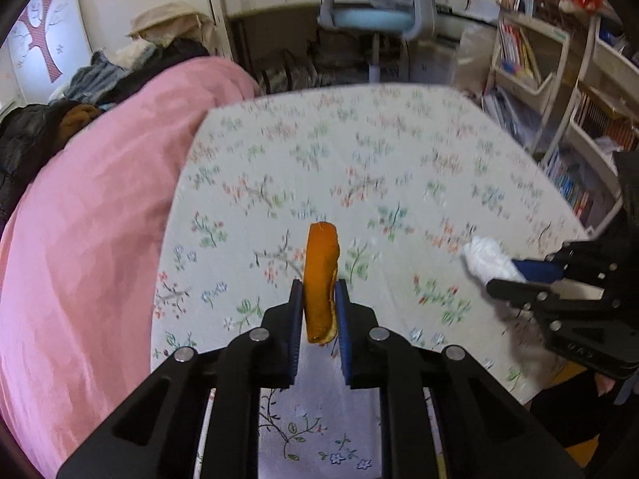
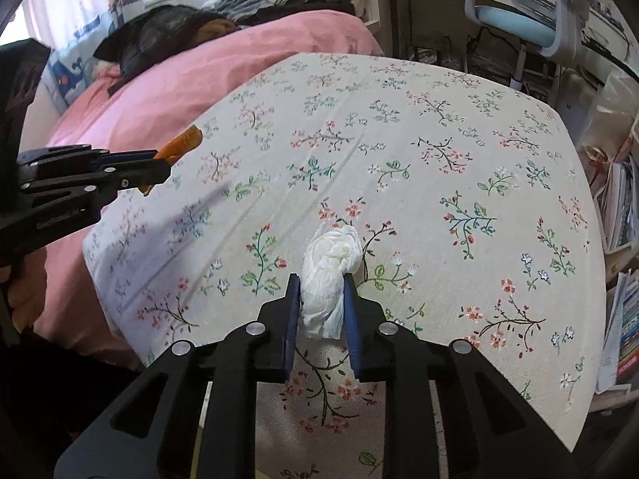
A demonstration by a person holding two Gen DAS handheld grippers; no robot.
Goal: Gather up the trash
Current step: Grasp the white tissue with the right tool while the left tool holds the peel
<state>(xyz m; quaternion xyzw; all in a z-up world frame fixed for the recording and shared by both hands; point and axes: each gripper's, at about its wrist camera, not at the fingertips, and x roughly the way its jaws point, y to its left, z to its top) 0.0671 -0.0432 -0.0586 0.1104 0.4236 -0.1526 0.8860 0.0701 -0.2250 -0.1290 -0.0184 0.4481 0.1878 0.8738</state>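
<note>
left gripper [image 1: 318, 285]: tilted down over the counter's near left, jaws clenched on orange peel [image 1: 320, 279], which stands upright between the pads, lifted off the cloth
right gripper [image 2: 321, 279]: tilted down at near centre, jaws clenched on crumpled white tissue [image 2: 331, 275]; cannot tell if the tissue touches the cloth
counts: one peel, one tissue, two grippers
counter [image 2: 459, 199]: floral cloth
room: pink bed [image 1: 92, 219] left, blue chair [image 2: 515, 16] far, bookshelves [image 1: 559, 92] right
</note>
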